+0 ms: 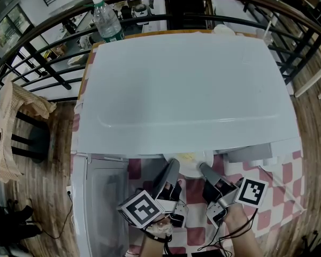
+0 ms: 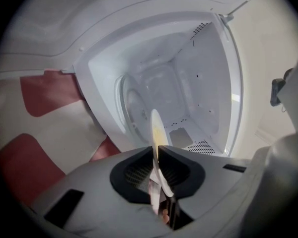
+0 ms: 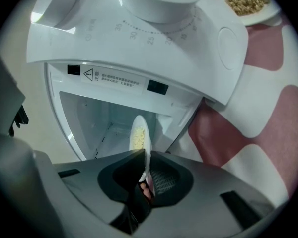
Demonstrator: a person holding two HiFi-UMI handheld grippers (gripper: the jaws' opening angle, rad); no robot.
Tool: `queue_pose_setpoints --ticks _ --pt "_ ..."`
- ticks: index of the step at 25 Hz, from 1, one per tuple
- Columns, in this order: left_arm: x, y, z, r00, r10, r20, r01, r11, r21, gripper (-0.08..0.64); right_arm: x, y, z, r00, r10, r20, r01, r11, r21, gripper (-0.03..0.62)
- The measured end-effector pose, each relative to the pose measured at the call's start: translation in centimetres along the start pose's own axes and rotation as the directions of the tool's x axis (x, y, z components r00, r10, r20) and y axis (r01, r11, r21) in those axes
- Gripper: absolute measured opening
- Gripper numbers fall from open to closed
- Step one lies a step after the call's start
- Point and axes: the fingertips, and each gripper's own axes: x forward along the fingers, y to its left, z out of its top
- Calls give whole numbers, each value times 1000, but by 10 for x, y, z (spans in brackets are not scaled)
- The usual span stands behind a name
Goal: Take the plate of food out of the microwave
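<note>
Left tool (image 1: 174,166) and right tool (image 1: 202,168) clamp the plate (image 1: 191,169) rim at the microwave (image 1: 187,90) mouth. Open checkered counter (image 1: 281,170) spreads beneath.

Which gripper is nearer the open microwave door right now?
Left. The left gripper grips the plate just beside the open door; the right gripper holds the opposite rim, farther from the door.
</note>
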Motion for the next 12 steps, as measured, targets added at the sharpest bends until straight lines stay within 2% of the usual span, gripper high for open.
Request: queue_pose_setpoints --ticks 4,12 --pt "-12 9 -5 997 73 -19 -73 997 21 40 -5 3 -3 1000 5 6 -5 1000 13 41" --pt "-28 -4 -19 997 69 -29 -69 997 22 40 -28 10 -12 1000 2 15 -2 1000 12 40"
